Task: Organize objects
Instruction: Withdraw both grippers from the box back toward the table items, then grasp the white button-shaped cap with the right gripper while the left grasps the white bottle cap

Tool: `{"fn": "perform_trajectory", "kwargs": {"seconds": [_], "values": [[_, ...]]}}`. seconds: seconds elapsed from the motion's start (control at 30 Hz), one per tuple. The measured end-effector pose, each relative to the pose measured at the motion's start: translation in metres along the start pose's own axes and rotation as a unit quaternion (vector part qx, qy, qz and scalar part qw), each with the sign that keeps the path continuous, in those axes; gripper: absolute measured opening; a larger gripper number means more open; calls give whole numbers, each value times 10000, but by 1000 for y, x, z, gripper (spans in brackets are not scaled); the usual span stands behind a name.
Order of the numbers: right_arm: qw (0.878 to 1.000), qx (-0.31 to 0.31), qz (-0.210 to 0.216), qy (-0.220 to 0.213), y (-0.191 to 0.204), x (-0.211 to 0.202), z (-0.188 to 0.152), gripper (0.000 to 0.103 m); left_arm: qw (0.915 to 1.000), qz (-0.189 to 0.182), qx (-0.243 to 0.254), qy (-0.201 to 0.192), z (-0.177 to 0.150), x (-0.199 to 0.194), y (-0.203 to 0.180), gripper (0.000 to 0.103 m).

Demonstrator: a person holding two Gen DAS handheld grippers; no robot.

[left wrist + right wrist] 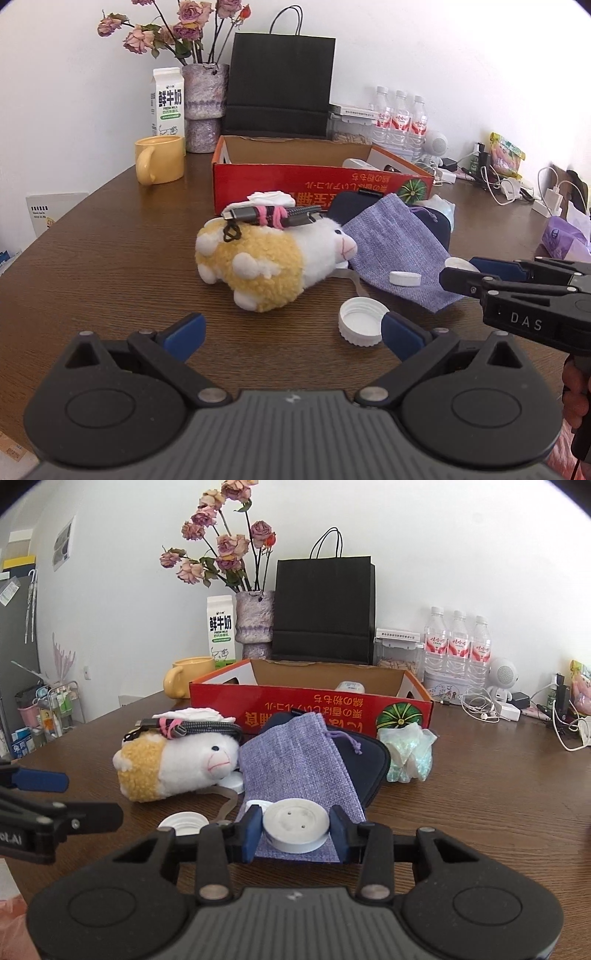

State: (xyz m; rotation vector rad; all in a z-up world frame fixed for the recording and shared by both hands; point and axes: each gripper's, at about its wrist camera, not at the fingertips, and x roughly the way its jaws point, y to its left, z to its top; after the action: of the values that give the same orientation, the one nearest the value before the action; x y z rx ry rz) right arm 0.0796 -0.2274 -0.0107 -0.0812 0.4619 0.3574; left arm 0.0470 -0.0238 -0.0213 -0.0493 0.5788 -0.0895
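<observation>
Fingers of the right gripper [296, 832] pinch a white disc [295, 827] over the purple pouch [295, 760]; only the right wrist view shows that grip and, left of the disc, a second white cap's [255, 806] edge behind the blue pad. In the left wrist view the left gripper [293, 334] stands wide with nothing between its pads, above bare wood, an upturned white cap [360, 322] just beside its right finger. Left to right on the brown table [110, 258]: yellow mug [159, 158], plush toy [273, 260] carrying a bundled cable [271, 216], red box [317, 177], pouch. Bare tabletop lies left of the plush toy; cables crowd the far right edge.
</observation>
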Motion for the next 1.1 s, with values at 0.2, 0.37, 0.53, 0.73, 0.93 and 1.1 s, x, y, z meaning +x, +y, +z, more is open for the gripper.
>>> {"fn": "perform_trajectory", "kwargs": {"seconds": [0.2, 0.37, 0.53, 0.73, 0.93, 1.1], "values": [[9999, 117, 1, -91, -8, -12, -5, 38, 9997, -90, 209, 73, -2, 11, -18, 103], [9998, 215, -18, -34, -15, -16, -13, 38, 9991, -104, 386, 123, -3, 21, -30, 103], [9996, 276, 23, 35, -17, -17, -19, 38, 9980, -157, 575, 202, -3, 34, -41, 85], [9996, 288, 69, 29, -17, -17, -21, 38, 9973, -232, 668, 209, -3, 43, -46, 41], [9992, 407, -32, 9, -23, -20, -23, 38, 9979, -260, 580, 93, -1, 37, -42, 41], [9989, 457, -134, -2, -27, -24, -25, 38, 9981, -226, 581, 32, 0, 33, -43, 41]]}}
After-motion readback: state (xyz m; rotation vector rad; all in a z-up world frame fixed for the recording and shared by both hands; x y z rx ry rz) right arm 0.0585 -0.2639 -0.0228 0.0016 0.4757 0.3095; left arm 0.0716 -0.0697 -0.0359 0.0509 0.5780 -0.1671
